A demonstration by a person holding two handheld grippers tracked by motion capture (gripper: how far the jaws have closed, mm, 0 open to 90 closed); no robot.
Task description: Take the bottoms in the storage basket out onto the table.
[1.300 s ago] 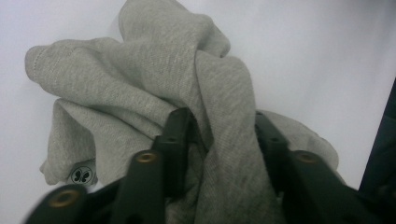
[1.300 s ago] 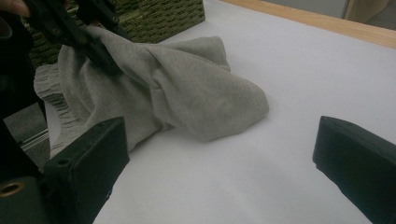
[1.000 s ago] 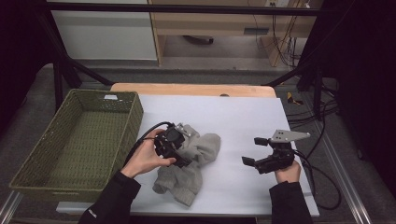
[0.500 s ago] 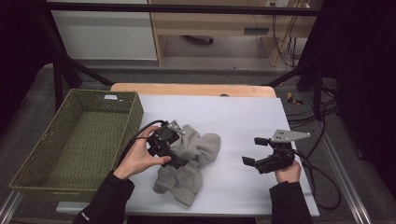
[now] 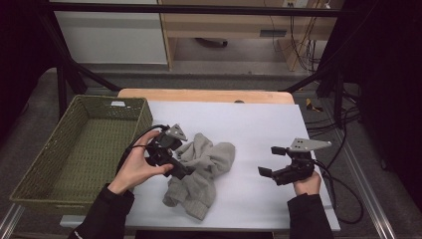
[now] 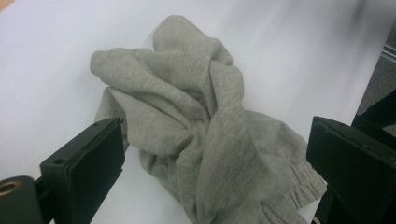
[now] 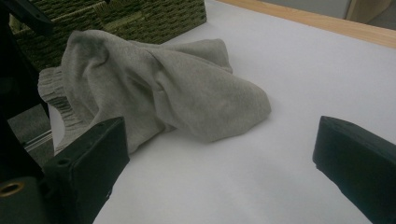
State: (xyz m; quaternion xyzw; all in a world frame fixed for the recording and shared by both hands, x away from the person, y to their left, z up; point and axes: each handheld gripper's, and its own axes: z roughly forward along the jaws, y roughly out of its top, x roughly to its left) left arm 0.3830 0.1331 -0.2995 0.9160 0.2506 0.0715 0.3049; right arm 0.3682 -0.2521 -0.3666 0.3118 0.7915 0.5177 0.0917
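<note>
Grey sweatshirt (image 5: 201,172) lies crumpled mid-table; left gripper (image 5: 174,159), jaws spread, at its 9 o'clock; right gripper (image 5: 271,160), jaws spread, at 3 o'clock.

The crumpled garment (image 5: 201,172) at the centre of the high view is a plain heather grey with no print, its ribbed edge the same grey. It lies on a white tabletop (image 5: 249,124) whose far edge shows a pale wood strip. At the left of the frame the woven basket (image 5: 74,149) is olive green, with a small white patch on its far rim, perhaps a label. Both sets of tongs, left (image 5: 169,152) and right (image 5: 278,164), are matt black, each topped by a light grey plate. The sleeves at the bottom are black.
</note>
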